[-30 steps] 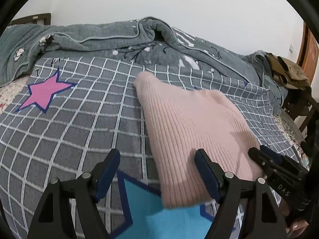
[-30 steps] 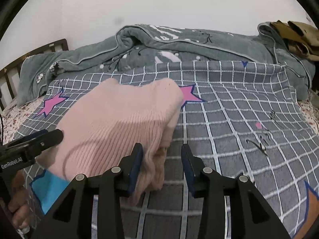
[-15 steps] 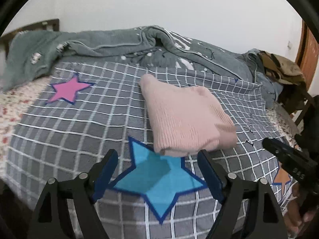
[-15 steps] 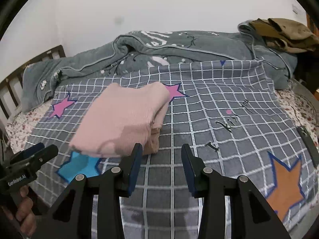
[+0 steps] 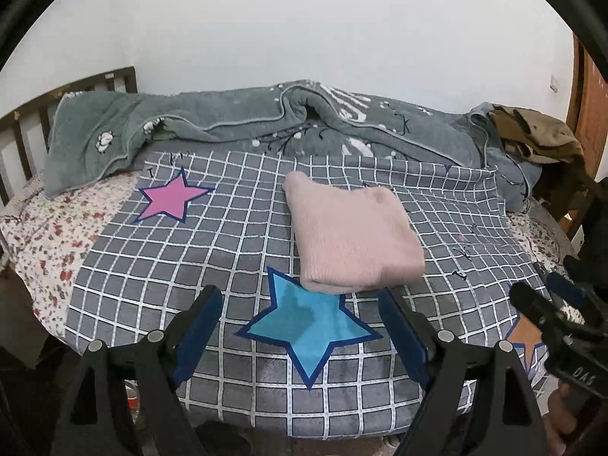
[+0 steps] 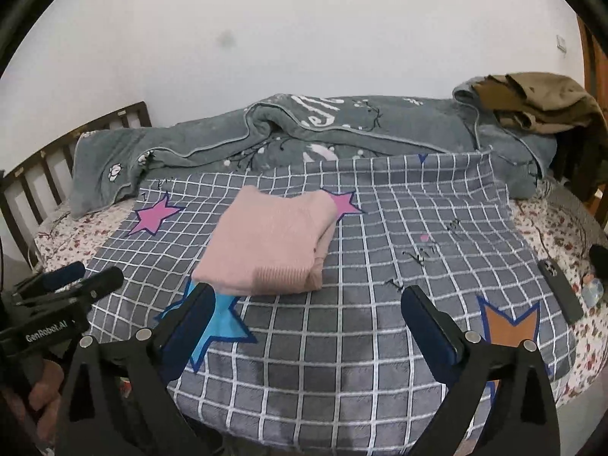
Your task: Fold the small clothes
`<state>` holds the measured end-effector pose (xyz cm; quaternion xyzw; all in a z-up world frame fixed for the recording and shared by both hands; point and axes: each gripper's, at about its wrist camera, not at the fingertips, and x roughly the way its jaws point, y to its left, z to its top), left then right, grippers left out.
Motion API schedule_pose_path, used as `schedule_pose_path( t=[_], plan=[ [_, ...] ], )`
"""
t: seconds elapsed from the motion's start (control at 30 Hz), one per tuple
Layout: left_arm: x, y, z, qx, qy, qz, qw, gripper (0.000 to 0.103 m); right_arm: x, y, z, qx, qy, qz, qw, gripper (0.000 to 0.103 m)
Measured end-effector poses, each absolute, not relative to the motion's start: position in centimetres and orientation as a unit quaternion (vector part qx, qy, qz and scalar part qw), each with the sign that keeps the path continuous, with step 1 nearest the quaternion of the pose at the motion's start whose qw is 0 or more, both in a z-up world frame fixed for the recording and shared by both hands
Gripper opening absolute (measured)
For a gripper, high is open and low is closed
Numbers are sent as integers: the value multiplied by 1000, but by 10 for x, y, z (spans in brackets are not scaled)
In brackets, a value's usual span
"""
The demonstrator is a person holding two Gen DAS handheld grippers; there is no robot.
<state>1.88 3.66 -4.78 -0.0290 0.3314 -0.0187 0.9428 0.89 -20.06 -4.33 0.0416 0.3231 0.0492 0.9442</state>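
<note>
Plain white wall (image 5: 304, 30) behind bed (image 5: 34, 220), small dark smudge (image 6: 227, 40) on it. Dark wooden slatted headboard (image 5: 22, 121) at bed's left end. Floral sheet (image 5: 45, 228) under grey checked blanket (image 5: 243, 243) with stars. Crumpled grey duvet (image 5: 235, 125) along bed's far side, against wall. Olive-brown clothes (image 6: 539, 98) heaped at bed's right end. Orange-brown wooden door (image 5: 591, 102) right of bed. Dark phone (image 6: 560, 290) on bed's right edge. Even, soft light.

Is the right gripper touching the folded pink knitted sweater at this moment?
Apart. In the right wrist view the right gripper is open, and grey checked blanket shows between its fingertips and the folded pink knitted sweater.
</note>
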Motion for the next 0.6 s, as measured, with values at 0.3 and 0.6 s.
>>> schedule_pose_path(
  t=[0.3,0.6],
  plan=[
    [3,30,-37,-29,318,-23,947,84,-7,-206,-41,46,327,50,942,97],
    [0,30,-34,-25,315,-19,949,84,-12,-207,-38,46,326,47,943,97]
  ],
)
